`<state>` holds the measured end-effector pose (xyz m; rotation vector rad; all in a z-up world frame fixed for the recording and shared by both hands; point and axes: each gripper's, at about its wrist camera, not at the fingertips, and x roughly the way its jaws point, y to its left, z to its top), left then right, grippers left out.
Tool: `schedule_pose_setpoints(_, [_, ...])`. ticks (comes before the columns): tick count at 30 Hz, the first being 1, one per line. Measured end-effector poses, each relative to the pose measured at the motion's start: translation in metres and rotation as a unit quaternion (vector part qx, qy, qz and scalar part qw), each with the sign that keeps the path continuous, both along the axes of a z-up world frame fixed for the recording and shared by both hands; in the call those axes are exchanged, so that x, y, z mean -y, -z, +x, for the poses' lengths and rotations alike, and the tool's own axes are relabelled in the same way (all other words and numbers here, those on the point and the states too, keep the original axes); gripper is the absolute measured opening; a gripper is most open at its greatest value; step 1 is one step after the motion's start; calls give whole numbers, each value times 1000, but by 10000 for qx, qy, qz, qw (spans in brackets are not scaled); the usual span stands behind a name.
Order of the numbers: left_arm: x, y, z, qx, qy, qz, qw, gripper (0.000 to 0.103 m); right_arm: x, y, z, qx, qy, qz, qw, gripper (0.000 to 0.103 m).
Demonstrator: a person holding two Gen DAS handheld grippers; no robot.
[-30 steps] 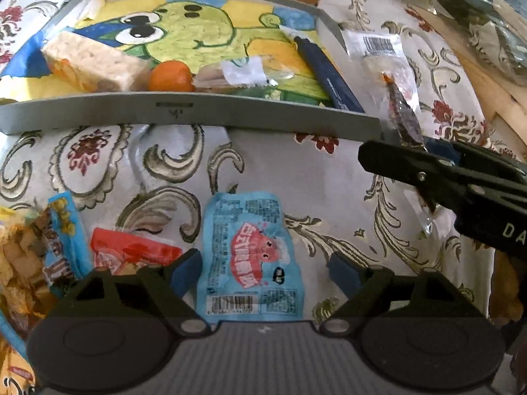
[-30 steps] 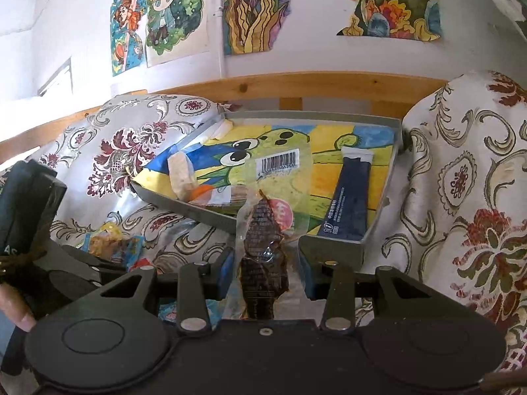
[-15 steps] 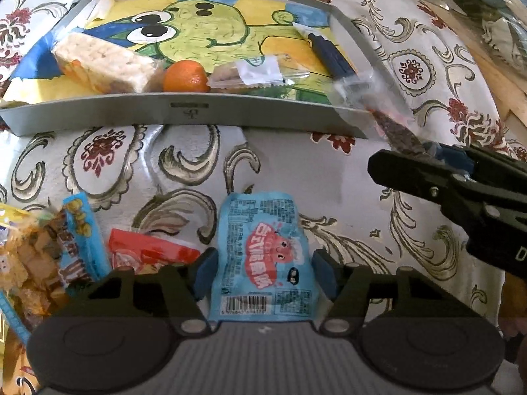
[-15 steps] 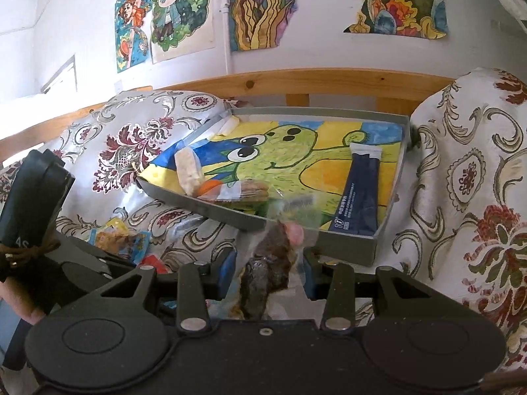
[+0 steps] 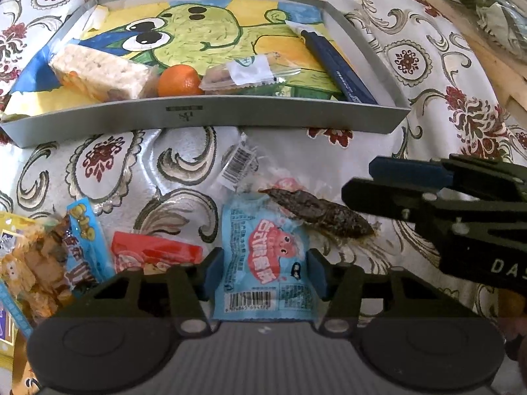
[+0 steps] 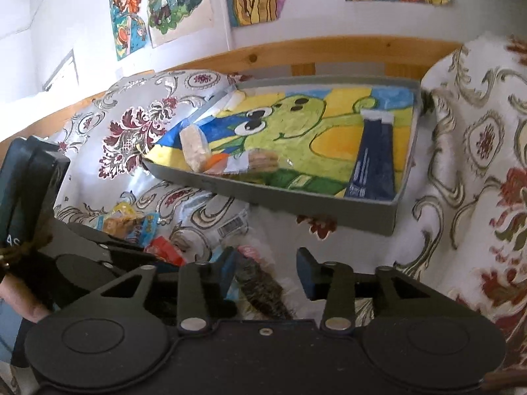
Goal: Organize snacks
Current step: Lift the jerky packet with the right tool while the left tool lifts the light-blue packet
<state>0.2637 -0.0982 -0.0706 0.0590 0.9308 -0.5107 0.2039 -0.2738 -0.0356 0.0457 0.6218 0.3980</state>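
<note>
Floral cloth (image 5: 428, 65) carries tray (image 5: 230, 117); my left gripper (image 5: 265, 271) brackets blue packet (image 5: 263, 263) unclamped; right gripper (image 6: 266, 270) gapes, holding nothing, over dark snack (image 5: 322, 214).

Colourful drawings (image 6: 161, 6) hang on a white wall (image 6: 296, 29) above floral cloth (image 6: 477, 151).

Left wrist cam sits low and close over the patterned cloth, facing the grey tray (image 5: 204, 117); right wrist cam faces that same tray (image 6: 263, 197) from farther right.
</note>
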Motion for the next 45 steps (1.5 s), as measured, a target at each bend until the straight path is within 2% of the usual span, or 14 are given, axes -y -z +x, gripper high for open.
schedule_pose_setpoints(5, [-7,-2,-4,-34,120,-11,9999,55,-7,11,2,-198,-319,-620,9974,44])
schedule_pose_setpoints(7, [-11,-2,-7,-13,220,11,9998,55,-8,14,3,-250,-467,-671,9963,47])
schedule_pose_setpoints(9, [-13,-3,-8,-22,263,-5,9997,55,-11,16,3,-240,-581,-749,9952,55])
schedule_pose_setpoints(18, [-13,-3,-9,34,423,118,9990,52,-23,26,7,-222,-993,-1138,9883,62])
schedule_pose_setpoints(21, [-16,-4,-8,-8,488,82,9988,52,-29,32,5,-105,-1097,-1550,9817,58])
schedule_pose_setpoints(27, [-19,-5,-10,-31,547,91,9985,52,-35,33,4,2,-1129,-1586,9809,50])
schedule_pose_setpoints(37, [-27,-7,-18,-167,386,52,9991,52,-43,36,-4,90,-1087,-1631,9806,45])
schedule_pose_setpoints(45, [-36,-15,-36,-217,285,10,9994,52,-52,33,-18,364,-1187,-1954,9728,45])
